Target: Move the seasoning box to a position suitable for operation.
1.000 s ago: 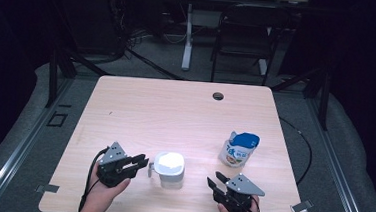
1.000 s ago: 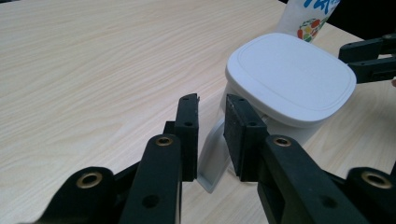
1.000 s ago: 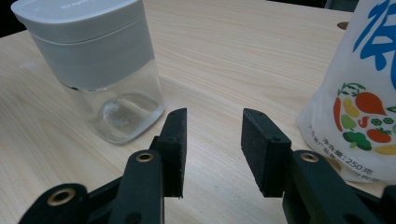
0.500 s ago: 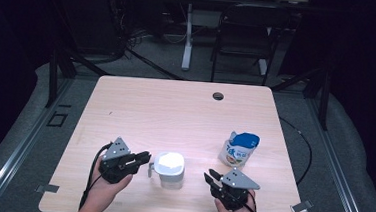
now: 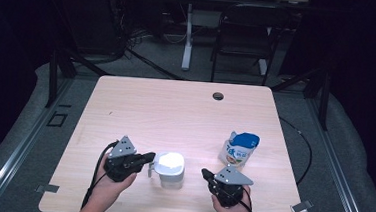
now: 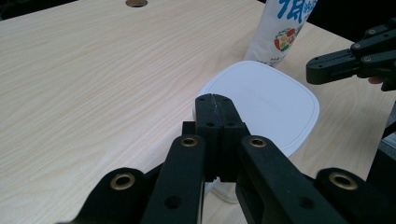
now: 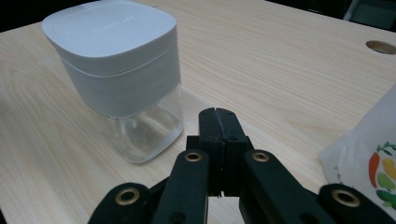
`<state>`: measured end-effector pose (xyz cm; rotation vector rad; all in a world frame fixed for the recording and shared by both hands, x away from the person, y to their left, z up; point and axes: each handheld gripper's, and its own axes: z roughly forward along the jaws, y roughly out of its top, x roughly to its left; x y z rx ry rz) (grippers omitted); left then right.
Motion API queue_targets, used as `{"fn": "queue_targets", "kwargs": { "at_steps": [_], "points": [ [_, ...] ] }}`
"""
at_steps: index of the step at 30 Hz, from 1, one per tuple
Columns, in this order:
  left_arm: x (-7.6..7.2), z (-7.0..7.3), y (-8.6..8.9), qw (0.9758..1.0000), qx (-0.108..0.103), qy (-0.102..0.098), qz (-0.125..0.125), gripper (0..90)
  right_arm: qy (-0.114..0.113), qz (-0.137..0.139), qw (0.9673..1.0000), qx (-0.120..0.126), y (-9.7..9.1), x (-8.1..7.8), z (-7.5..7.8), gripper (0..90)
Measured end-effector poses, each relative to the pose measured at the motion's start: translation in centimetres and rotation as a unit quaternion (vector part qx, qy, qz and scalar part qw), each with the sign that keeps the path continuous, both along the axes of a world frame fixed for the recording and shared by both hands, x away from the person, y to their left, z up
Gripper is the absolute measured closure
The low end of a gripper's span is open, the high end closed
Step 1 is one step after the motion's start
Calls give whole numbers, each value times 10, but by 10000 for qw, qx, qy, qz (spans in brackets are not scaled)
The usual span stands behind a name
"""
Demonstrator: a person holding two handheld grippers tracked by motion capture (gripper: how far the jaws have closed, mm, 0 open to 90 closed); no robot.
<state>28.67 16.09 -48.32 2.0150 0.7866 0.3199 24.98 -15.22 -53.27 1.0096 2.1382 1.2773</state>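
Observation:
A clear square container with a white lid [image 5: 169, 169] stands near the table's front edge. My left gripper [image 5: 148, 158] lies just left of it and points at its lid [image 6: 266, 100]. The jaws have just been closing and now meet, with nothing between them [image 6: 215, 100]. My right gripper [image 5: 205, 174] rests to the container's right and faces its clear wall [image 7: 116, 70] across a short gap. Its jaws have also just been closing and are shut empty [image 7: 217, 114]. A blue and white pouch [image 5: 238, 148] stands upright behind the right gripper.
The pale wooden table [image 5: 175, 110] has a round cable hole [image 5: 218, 95] near its far edge. Beyond the table are a dark chair [image 5: 243, 34] and a desk leg. In the left gripper view the right gripper [image 6: 327, 70] shows beside the pouch [image 6: 282, 28].
The right gripper's jaws stood apart a second ago and are now together; that hand edged left towards the container. The left gripper's jaws narrowed to shut.

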Motion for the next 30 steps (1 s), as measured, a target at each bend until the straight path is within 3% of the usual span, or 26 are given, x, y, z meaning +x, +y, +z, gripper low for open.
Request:
{"fn": "queue_targets", "kwargs": {
  "at_steps": [6,10,15,30],
  "points": [
    [1,-1,-6,10000,18,13,-39,900,-10,51,10000,-12,4,2,1,900],
    [2,-2,-8,9999,121,64,-22,900,-18,62,10000,26,5,3,2,900],
    [1,-2,-11,9997,254,-10,-6,900,11,69,10000,1,6,2,0,900],
    [1,-3,-11,9998,209,5,-10,900,-10,98,9999,29,5,3,2,900]
  ]
}}
